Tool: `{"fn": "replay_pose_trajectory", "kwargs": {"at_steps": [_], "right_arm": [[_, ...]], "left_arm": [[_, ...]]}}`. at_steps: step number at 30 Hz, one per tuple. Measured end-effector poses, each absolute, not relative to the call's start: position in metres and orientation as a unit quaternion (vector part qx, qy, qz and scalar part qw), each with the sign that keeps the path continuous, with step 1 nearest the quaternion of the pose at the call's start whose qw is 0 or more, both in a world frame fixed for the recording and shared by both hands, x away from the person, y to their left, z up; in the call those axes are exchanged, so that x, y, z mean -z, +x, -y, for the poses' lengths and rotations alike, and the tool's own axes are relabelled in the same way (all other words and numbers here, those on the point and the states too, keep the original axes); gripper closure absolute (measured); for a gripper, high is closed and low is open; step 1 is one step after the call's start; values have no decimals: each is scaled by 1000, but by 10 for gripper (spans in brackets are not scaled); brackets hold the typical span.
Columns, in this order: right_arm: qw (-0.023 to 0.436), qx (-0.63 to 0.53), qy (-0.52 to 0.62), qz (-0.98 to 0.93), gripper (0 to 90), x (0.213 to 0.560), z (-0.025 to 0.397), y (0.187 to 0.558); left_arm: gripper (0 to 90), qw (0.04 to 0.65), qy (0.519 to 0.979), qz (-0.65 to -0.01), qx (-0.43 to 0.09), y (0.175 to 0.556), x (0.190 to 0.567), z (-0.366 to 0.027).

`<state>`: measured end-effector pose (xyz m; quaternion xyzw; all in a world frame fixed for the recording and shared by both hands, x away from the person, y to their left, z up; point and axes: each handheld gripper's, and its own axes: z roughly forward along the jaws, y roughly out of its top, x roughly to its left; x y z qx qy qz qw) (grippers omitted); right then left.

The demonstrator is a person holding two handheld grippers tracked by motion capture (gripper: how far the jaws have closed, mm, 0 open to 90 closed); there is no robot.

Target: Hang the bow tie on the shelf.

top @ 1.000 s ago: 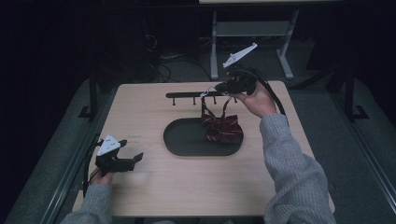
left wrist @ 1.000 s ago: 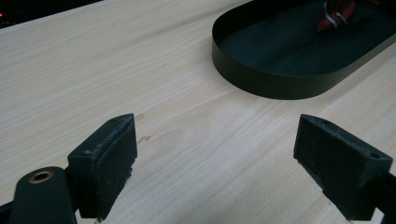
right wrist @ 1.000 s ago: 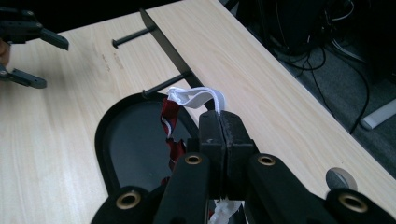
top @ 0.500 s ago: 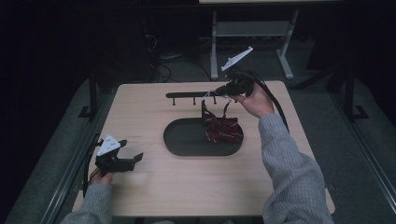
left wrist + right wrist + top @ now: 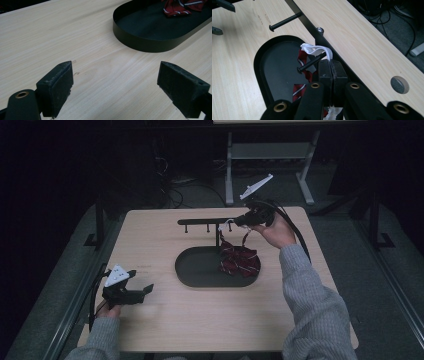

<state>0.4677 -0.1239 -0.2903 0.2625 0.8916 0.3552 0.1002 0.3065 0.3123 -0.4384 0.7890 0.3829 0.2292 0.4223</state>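
**Right gripper pinches the white band at the rack peg**

The right gripper point(image 5: 329, 72) has its jaws pressed together on a white elastic band point(image 5: 315, 49), which loops over a thin black peg point(image 5: 310, 63) of the rack's bar point(image 5: 210, 222). From the band hangs a dark red striped tie point(image 5: 240, 261), its soft, crumpled cloth bunched in the right end of the tray point(image 5: 192, 270), at about 3 o'clock of its oval. The tray is matte black metal with a low upright wall and rounded ends.

The left gripper point(image 5: 116, 86) sits low at 8 o'clock of the surface point(image 5: 200, 320), well apart from the tray, jaws spread wide with nothing between the worn, dusty pads point(image 5: 61, 86).

The surface is pale wood-grain laminate, smooth, with rounded corners and a round cable hole point(image 5: 399, 85) near its far edge. Around it the room is dark: grey floor, loose cables point(image 5: 175, 195) at 12 o'clock, and a light metal stand point(image 5: 267, 155) beyond.
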Motion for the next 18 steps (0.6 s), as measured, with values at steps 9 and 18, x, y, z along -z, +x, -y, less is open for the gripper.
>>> {"fn": "replay_pose_trajectory", "kwargs": {"at_steps": [9, 18], "right_arm": [[98, -356, 261, -892, 876, 291, 123, 466], [97, -360, 256, -892, 854, 294, 124, 465]], "left_arm": [[130, 422, 789, -383, -229, 306, 438, -312], [130, 422, 790, -380, -230, 307, 439, -312]]}}
